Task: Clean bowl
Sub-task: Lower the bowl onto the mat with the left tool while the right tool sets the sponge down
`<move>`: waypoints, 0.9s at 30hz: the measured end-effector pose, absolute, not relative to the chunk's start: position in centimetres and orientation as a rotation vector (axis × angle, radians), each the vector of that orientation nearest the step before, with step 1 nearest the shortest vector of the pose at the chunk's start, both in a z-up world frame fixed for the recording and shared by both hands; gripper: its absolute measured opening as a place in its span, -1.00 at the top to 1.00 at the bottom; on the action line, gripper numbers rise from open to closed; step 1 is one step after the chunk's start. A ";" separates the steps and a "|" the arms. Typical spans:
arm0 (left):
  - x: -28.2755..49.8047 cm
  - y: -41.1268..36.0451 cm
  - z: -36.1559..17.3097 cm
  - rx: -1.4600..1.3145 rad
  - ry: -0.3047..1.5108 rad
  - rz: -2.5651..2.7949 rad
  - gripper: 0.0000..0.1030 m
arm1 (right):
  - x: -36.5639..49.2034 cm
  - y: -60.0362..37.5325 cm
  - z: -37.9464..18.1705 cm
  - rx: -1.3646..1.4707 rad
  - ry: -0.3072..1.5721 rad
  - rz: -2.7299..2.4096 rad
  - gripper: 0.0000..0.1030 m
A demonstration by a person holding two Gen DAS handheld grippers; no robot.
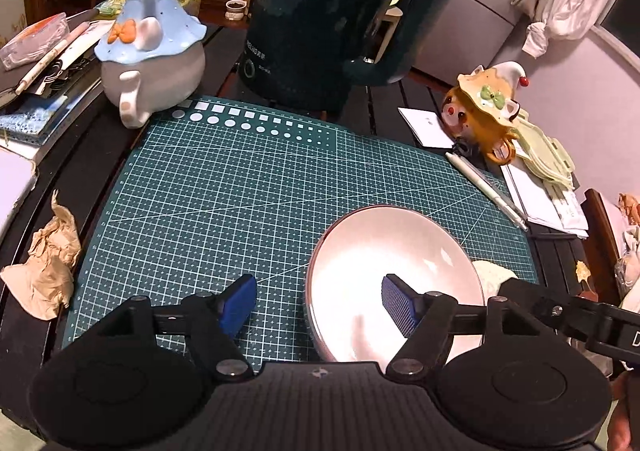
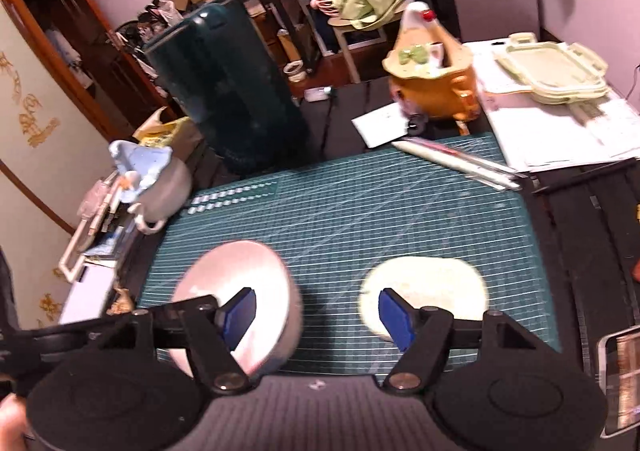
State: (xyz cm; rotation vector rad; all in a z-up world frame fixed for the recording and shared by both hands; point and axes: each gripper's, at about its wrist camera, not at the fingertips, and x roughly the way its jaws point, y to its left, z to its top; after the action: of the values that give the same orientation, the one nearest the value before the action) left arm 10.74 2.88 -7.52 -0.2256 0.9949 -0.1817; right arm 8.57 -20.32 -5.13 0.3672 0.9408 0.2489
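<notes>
A pale pink bowl [image 1: 384, 267] sits on the green cutting mat [image 1: 240, 187], near its front right. My left gripper [image 1: 318, 305] is open, its right blue pad over the bowl's inside and its left pad outside the rim. In the right wrist view the bowl [image 2: 240, 283] lies at lower left and a round cream cloth [image 2: 432, 287] lies on the mat [image 2: 360, 219] to its right. My right gripper [image 2: 316, 317] is open, one pad over the bowl, the other over the cloth. The cloth [image 1: 494, 275] peeks out behind the bowl in the left wrist view.
A dark green kettle [image 1: 336, 11] stands behind the mat. A blue-lidded white teapot [image 1: 152, 55] is at back left, an orange figurine pot [image 1: 486, 111] at back right. Crumpled paper [image 1: 48, 267] lies left of the mat. Pens [image 1: 488, 191], papers and pale green lids [image 2: 552, 71] fill the right side.
</notes>
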 end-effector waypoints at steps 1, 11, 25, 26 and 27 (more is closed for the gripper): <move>10.9 2.9 -7.7 -0.232 1.005 -0.181 -0.06 | 9.0 -20.1 -5.4 0.363 0.952 0.247 0.01; 11.2 2.3 -8.4 -0.217 1.014 -0.162 0.81 | 9.5 -18.1 -5.8 0.272 0.956 0.222 0.87; 13.0 0.8 -8.2 -0.222 1.001 -0.209 0.77 | 10.9 -18.7 -6.2 0.257 0.944 0.169 0.84; 13.1 0.9 -8.3 -0.224 1.014 -0.212 0.67 | 11.1 -19.0 -6.2 0.280 0.948 0.176 0.80; 13.2 1.0 -8.3 -0.227 1.021 -0.212 0.45 | 11.1 -19.2 -6.1 0.290 0.940 0.177 0.76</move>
State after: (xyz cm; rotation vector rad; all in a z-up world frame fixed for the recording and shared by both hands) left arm 13.19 1.00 -8.33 -0.2273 1.0212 -0.2123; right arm 11.05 -19.17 -6.06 0.2904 0.9404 0.1773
